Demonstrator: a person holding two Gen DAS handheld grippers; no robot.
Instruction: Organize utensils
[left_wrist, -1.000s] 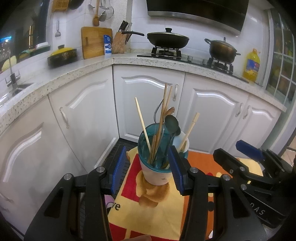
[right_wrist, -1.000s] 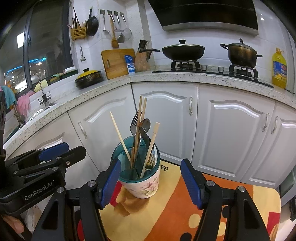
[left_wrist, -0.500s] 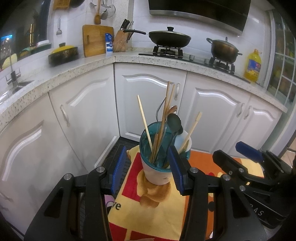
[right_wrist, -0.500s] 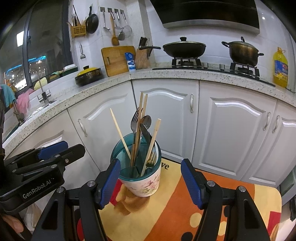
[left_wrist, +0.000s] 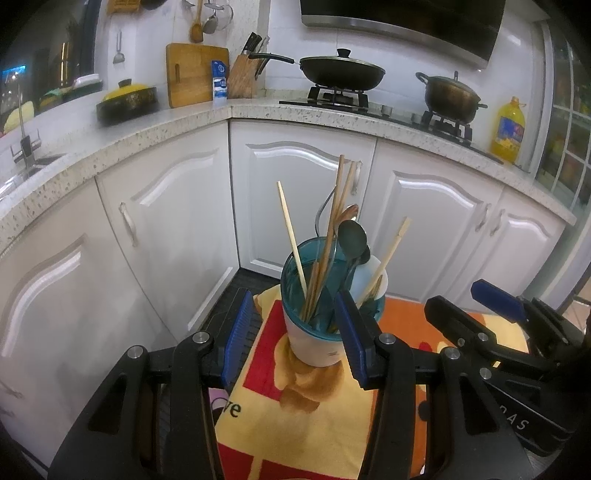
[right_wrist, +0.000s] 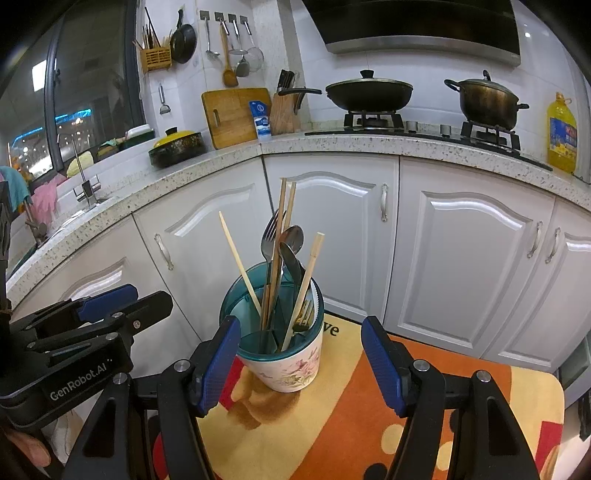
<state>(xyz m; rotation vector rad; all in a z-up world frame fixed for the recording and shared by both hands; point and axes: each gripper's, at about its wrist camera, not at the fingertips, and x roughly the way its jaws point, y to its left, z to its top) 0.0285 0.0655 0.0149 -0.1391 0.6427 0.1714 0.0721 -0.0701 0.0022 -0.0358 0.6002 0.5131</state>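
Observation:
A white floral utensil holder with a teal inner cup stands on a small table covered by an orange, yellow and red cloth. It holds wooden chopsticks, a fork, spoons and more cutlery, all upright or leaning. My left gripper is open and empty, its blue pads either side of the holder and nearer the camera. My right gripper is open and empty, also framing the holder. Each gripper shows in the other view, the right and the left.
White kitchen cabinets curve behind the table. The speckled counter carries a cutting board, knife block, yellow-lidded pot, a wok and a pot on the stove, and an oil bottle.
Both cameras have shifted slightly, so the holder sits a little higher in view. The grippers stay open and nothing in the holder has moved.

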